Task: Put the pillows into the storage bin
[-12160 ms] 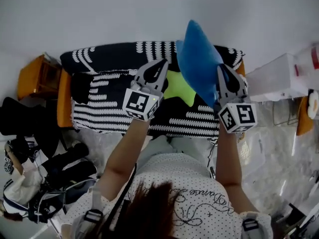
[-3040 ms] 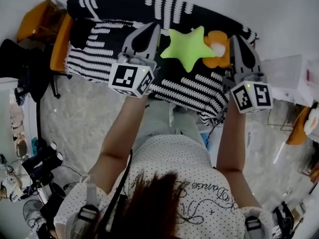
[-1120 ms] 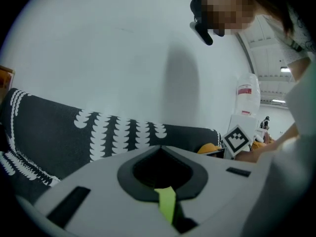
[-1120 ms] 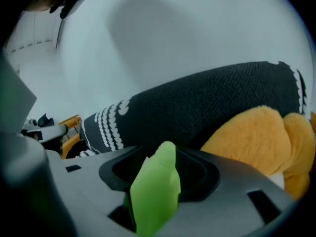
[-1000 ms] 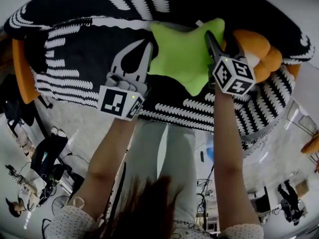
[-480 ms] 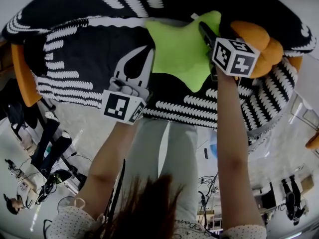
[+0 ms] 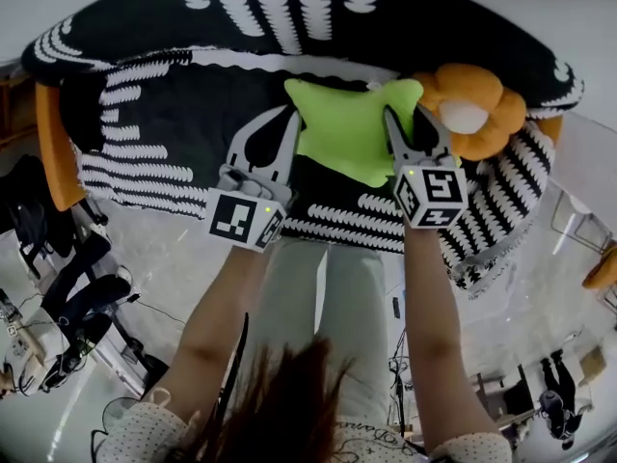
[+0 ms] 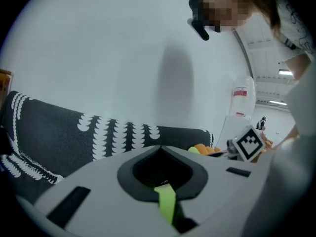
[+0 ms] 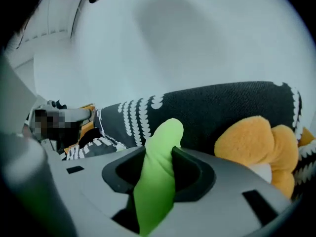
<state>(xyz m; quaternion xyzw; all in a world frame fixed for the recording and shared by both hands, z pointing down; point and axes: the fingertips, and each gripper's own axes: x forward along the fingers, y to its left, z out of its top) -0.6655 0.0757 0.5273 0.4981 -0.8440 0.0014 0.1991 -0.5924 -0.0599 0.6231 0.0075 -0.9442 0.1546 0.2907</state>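
A lime-green star pillow (image 7: 349, 128) lies on the sofa's black-and-white throw (image 7: 154, 133), bunched up between my two grippers. My left gripper (image 7: 287, 116) is shut on the star's left edge; in the left gripper view a thin green strip (image 8: 167, 204) shows pinched between the jaws. My right gripper (image 7: 390, 114) has just been closing, and the star's right arm (image 9: 160, 172) is squeezed between its jaws. An orange flower pillow (image 7: 472, 114) with a white centre rests just right of the star and shows beside the right jaw (image 9: 252, 147).
An orange seat frame (image 7: 48, 143) sticks out at the sofa's left end. Dark bags and cables (image 7: 58, 287) litter the floor at the left. In the left gripper view a white container with a red label (image 8: 241, 107) stands beyond the sofa's right end.
My right gripper has closed on the star's right arm and drawn back toward the person. The star has bunched up between the grippers. The left gripper has barely shifted.
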